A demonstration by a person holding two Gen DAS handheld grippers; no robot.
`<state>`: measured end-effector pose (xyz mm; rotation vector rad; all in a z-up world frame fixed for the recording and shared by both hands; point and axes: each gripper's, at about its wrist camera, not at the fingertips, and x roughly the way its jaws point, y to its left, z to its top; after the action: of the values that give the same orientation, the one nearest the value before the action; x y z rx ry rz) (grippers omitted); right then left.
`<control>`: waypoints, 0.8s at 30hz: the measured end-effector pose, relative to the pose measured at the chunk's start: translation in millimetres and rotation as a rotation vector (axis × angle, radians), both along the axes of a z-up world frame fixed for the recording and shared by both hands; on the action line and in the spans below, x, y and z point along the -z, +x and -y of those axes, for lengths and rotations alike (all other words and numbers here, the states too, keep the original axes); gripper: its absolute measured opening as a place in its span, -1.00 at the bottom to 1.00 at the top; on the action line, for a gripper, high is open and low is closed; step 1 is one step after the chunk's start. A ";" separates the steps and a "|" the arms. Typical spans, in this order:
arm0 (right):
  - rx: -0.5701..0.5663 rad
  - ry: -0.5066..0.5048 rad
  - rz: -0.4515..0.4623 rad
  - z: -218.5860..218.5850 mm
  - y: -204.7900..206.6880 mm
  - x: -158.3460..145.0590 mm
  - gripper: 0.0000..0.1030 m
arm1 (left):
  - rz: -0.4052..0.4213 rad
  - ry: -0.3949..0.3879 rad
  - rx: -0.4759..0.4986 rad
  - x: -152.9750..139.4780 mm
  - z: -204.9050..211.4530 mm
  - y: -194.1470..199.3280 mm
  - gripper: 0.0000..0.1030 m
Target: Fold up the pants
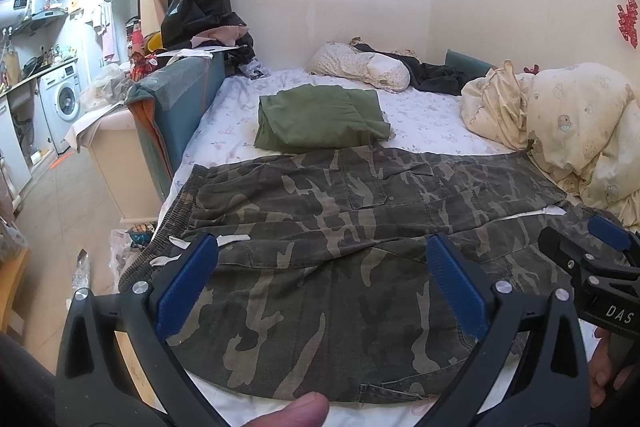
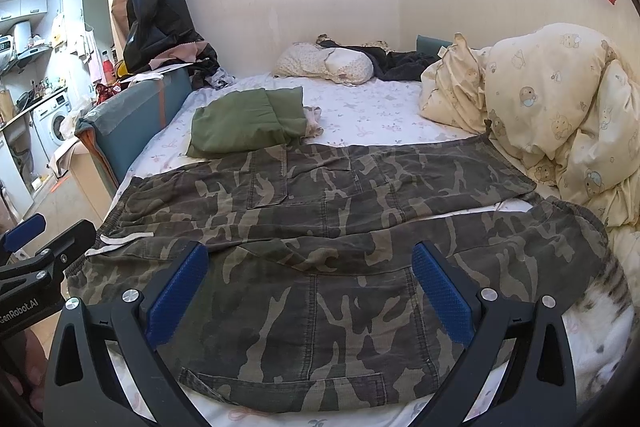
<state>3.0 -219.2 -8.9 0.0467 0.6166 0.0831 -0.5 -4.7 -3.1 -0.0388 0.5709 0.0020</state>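
— How do my fingers stand?

— Your left gripper (image 1: 320, 267) is spread wide with nothing between the blue pads (image 1: 188, 283); it hangs above the camouflage pants (image 1: 340, 227). The right gripper (image 2: 312, 279) is just as wide and just as empty.

— Where are the pants?

— Laid flat across the near part of the bed (image 2: 380, 115), waistband (image 1: 176, 211) to the left, legs running right toward the cream quilt (image 2: 560, 99).

— I see the right leg hem only from the right wrist.

— Yes, that view shows the hem (image 2: 576, 219) against the quilt. The left view alone shows your thumb (image 1: 300, 411). A folded green garment (image 1: 320, 119) lies just beyond the pants, touching their far edge, with a pillow (image 1: 360, 65) further back.
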 end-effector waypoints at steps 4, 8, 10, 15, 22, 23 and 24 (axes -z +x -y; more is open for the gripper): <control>0.001 0.000 0.000 0.0 0.5 -0.2 1.00 | 0.000 0.003 0.002 -0.6 0.7 -0.6 0.99; 0.002 0.002 0.000 0.0 0.3 0.0 1.00 | 0.002 0.000 0.001 -1.7 0.8 -1.1 0.99; 0.001 0.002 0.000 0.0 0.4 0.1 1.00 | 0.001 -0.002 0.004 -2.0 2.2 -1.1 0.99; 0.001 0.004 -0.005 -1.1 0.4 0.7 1.00 | -0.014 -0.031 0.017 -3.8 -0.6 0.9 0.99; 0.007 0.023 -0.027 1.6 4.1 2.9 1.00 | -0.033 -0.009 -0.008 -2.1 -23.3 5.2 0.99; 0.008 0.034 -0.036 3.0 5.1 3.4 1.00 | -0.067 -0.005 -0.043 3.3 -36.8 9.7 0.99; 0.006 0.046 -0.045 4.1 4.9 4.5 1.00 | -0.095 -0.007 -0.086 7.8 -49.7 12.5 0.99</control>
<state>7.8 -223.2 -13.4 0.0949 0.6591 0.0905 12.0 45.0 -10.9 -0.0705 0.6635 0.0857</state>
